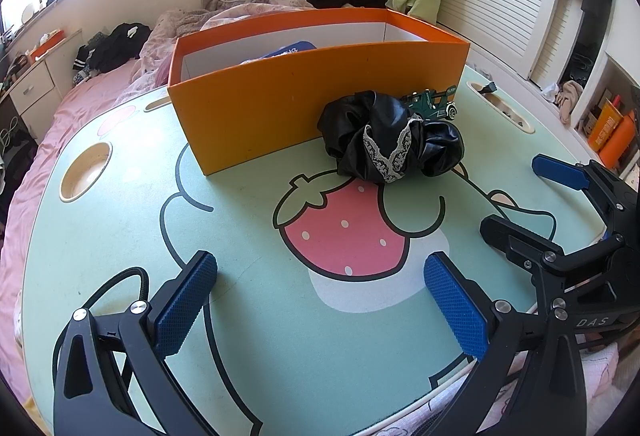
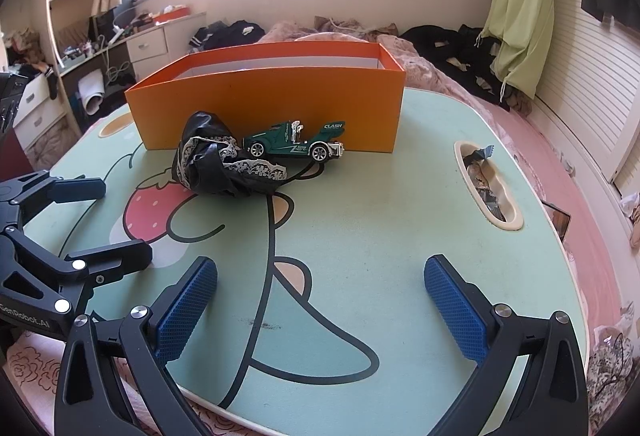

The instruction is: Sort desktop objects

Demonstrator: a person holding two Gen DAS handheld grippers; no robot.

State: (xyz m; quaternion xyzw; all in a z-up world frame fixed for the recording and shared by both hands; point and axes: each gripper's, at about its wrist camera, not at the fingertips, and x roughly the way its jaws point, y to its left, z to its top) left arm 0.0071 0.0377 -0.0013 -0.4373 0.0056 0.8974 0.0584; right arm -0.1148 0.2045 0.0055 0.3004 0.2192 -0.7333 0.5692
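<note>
An orange box stands at the far side of a mint lap table with a strawberry print. A blue item shows inside the box. Against its front wall lie a black satin scrunchie with white lace and a green toy car. My left gripper is open over the near table, nothing between its fingers; it also shows at the left edge of the right wrist view as left gripper. My right gripper is open and empty, seen too at right gripper.
The table sits on a bed with pink bedding and piled clothes. A round cup recess is at the table's left and a long slot with small items at its right. A desk with drawers stands beyond.
</note>
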